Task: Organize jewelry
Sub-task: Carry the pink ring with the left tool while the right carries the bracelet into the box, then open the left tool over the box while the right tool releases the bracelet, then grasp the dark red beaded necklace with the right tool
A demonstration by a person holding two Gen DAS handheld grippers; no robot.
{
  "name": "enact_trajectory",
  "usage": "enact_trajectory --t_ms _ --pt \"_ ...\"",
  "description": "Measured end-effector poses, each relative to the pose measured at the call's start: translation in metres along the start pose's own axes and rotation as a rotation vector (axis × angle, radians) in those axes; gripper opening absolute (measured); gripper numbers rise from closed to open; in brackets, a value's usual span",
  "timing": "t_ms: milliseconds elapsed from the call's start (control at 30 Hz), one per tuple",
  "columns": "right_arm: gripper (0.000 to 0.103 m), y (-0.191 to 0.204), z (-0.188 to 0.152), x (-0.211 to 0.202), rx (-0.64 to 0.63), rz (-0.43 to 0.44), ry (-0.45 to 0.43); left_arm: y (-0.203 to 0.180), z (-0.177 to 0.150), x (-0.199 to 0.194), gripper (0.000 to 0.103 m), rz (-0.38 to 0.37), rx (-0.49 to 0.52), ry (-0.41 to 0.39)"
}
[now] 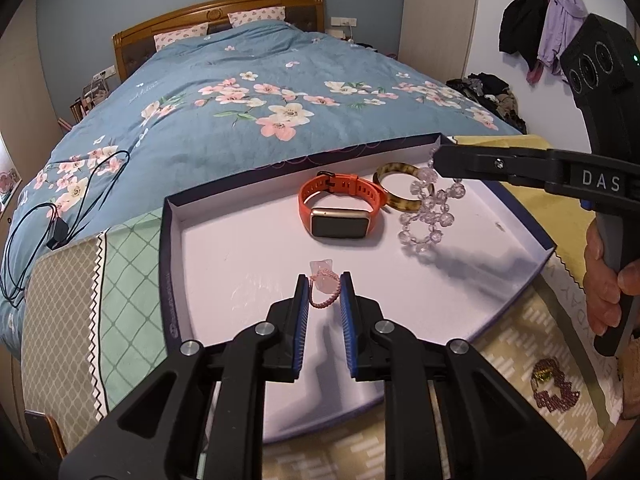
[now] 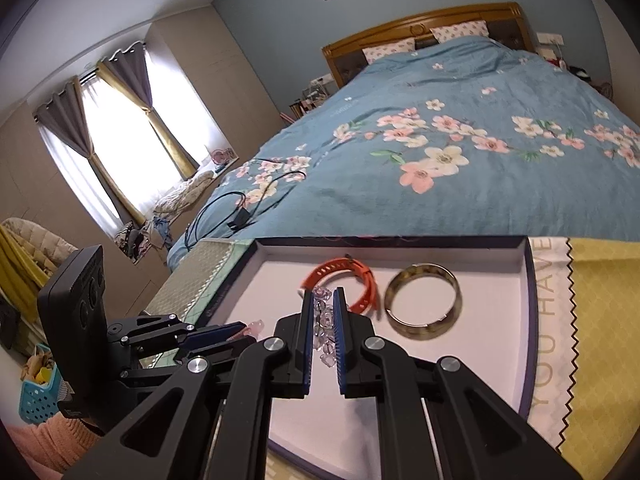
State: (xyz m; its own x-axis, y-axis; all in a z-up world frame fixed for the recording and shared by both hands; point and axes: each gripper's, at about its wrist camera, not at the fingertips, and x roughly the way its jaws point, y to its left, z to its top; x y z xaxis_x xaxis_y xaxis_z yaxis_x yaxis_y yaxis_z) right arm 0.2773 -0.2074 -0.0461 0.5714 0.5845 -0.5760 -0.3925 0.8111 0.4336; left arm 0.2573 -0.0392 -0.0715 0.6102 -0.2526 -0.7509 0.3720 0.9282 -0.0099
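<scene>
- The right gripper (image 2: 324, 322) grips the clear bead bracelet (image 1: 430, 210), hanging above the tray (image 1: 172, 240); it can swing and hit the orange watch (image 1: 340, 210).
- The left gripper (image 1: 325, 294) is closed on a pink cord charm (image 1: 323, 285) low over the tray; a loose grip may drop it.
</scene>
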Motion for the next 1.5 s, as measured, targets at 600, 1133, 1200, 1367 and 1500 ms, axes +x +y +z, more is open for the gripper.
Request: enact_trajectory --t_ms 600,1133,1200,1367,1500 --pt "0.011 -0.026 -0.013 -0.005 0.021 -0.109 0.042 0.000 0.014 0.043 0.019 -0.010 -0.003 0.073" --pt "0.034 0.002 -0.039 -0.061 -0.046 -0.049 -0.006 0.019 -0.005 -0.047 0.052 -0.001 -0.084 -0.154" --pt "0.034 0.008 -0.049 -0.066 -0.070 -0.043 0.012 0.020 -0.016 -0.064 0.053 -0.003 -0.085 -0.175" --pt "0.034 0.018 -0.080 -0.074 -0.123 -0.062 0.077 0.014 -0.045 -0.091 0.055 -0.030 -0.072 -0.186" --pt "0.034 0.023 -0.105 -0.079 -0.151 -0.081 0.126 0.006 -0.064 -0.100 0.055 -0.048 -0.067 -0.175"
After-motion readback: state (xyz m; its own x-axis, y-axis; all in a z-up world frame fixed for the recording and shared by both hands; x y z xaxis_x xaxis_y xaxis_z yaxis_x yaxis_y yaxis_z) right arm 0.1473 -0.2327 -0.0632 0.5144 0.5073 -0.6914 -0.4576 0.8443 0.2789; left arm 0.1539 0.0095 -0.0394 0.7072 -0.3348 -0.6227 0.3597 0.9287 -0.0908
